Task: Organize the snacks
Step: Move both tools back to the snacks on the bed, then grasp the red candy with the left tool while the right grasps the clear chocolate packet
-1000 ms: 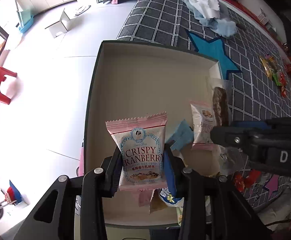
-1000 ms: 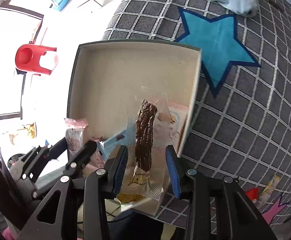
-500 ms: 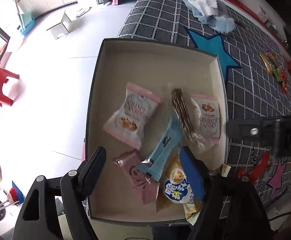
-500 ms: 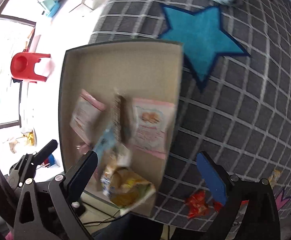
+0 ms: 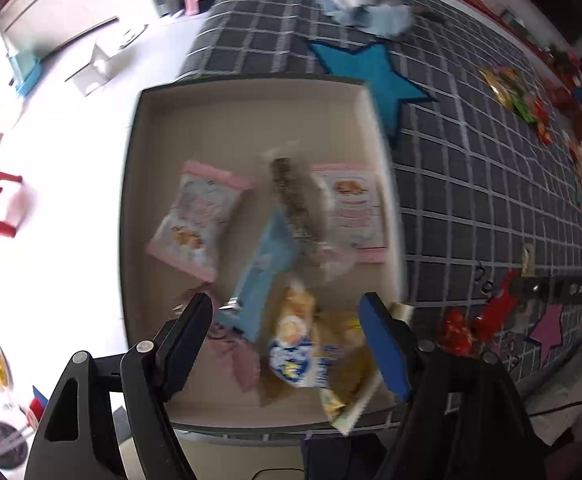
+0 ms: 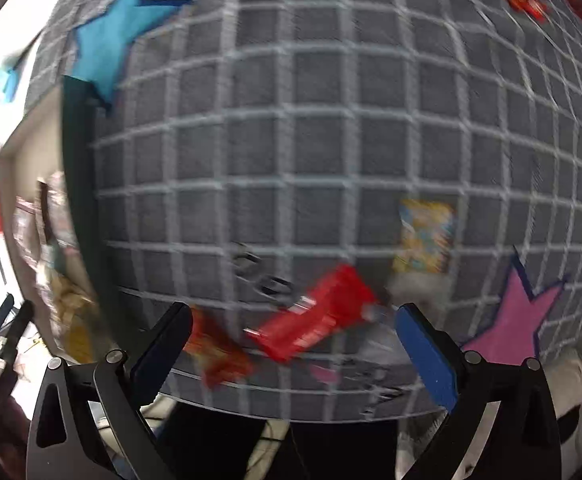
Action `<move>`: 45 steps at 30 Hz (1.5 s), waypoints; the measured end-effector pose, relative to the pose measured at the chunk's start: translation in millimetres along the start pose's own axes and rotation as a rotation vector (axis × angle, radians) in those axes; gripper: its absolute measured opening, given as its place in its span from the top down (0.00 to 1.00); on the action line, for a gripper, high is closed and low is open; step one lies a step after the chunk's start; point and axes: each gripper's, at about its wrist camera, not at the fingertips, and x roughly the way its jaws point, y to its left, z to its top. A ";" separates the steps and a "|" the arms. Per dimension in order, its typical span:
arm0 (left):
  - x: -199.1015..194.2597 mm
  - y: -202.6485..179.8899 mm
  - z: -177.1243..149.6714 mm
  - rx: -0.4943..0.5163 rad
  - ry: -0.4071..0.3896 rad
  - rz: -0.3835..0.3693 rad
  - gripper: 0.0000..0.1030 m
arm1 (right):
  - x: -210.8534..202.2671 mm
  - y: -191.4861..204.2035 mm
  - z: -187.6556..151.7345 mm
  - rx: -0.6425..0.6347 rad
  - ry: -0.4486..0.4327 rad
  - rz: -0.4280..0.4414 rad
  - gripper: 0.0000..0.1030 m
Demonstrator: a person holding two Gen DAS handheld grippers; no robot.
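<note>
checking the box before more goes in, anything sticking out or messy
Yes: a yellow snack packet at the near right corner of the box hangs over its rim. The other packets lie jumbled and overlapping, not in rows.

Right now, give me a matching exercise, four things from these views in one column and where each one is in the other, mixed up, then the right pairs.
Things:
1. dark snack stick
2. long red packet
3. pink star
4. left gripper

Places:
A. on the rug, ahead of the open right gripper
B. in the box, between two pink packets
C. open above the box's near end
D. patch on the rug

Pairs: 1-B, 2-A, 3-D, 4-C
</note>
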 end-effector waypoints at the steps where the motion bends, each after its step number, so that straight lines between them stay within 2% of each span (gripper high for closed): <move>1: -1.2 -8.3 0.6 0.024 0.000 -0.011 0.23 | 2.8 -7.0 -4.4 0.009 0.002 -0.006 0.01; 8: -4.0 -73.1 0.5 0.207 0.045 -0.123 0.23 | 10.9 -46.4 -22.2 0.096 0.016 0.024 0.01; 10: -0.4 -93.4 -0.4 0.249 0.090 -0.170 0.23 | 12.8 -62.4 -26.6 0.124 0.022 0.043 0.01; 14: 10.6 -124.5 -2.5 0.289 0.165 -0.199 0.23 | 17.5 -89.4 -32.4 0.183 0.038 0.076 0.01; 18: 29.1 -144.5 -2.6 0.270 0.246 -0.186 0.23 | 20.7 -121.6 -32.5 0.240 0.040 0.109 0.01; 23: 49.7 -154.2 -9.9 0.227 0.305 -0.140 0.23 | 26.6 -112.2 -18.3 0.236 0.035 0.118 0.01; 24: 53.3 -156.0 -11.9 0.218 0.313 -0.132 0.23 | 26.0 -97.3 -15.6 0.234 0.037 0.112 0.01; 29: 71.4 -165.4 -21.9 0.184 0.344 -0.080 0.23 | 37.3 -79.4 -8.9 0.176 0.039 0.022 0.01; 32: 82.7 -168.0 -25.9 0.144 0.363 -0.072 0.23 | 38.6 -88.2 -13.0 0.164 0.029 0.029 0.01; 34: 91.3 -167.9 -29.0 0.109 0.386 -0.086 0.23 | 37.6 -101.2 -16.7 0.178 0.025 -0.004 0.01; 38: 94.6 -174.7 -26.8 0.121 0.350 -0.075 0.22 | 31.0 -138.7 -25.1 0.184 0.008 -0.054 0.01; 45: 99.4 -215.9 -7.9 0.206 0.255 -0.077 0.22 | 22.9 -205.0 -31.9 0.251 -0.012 -0.102 0.01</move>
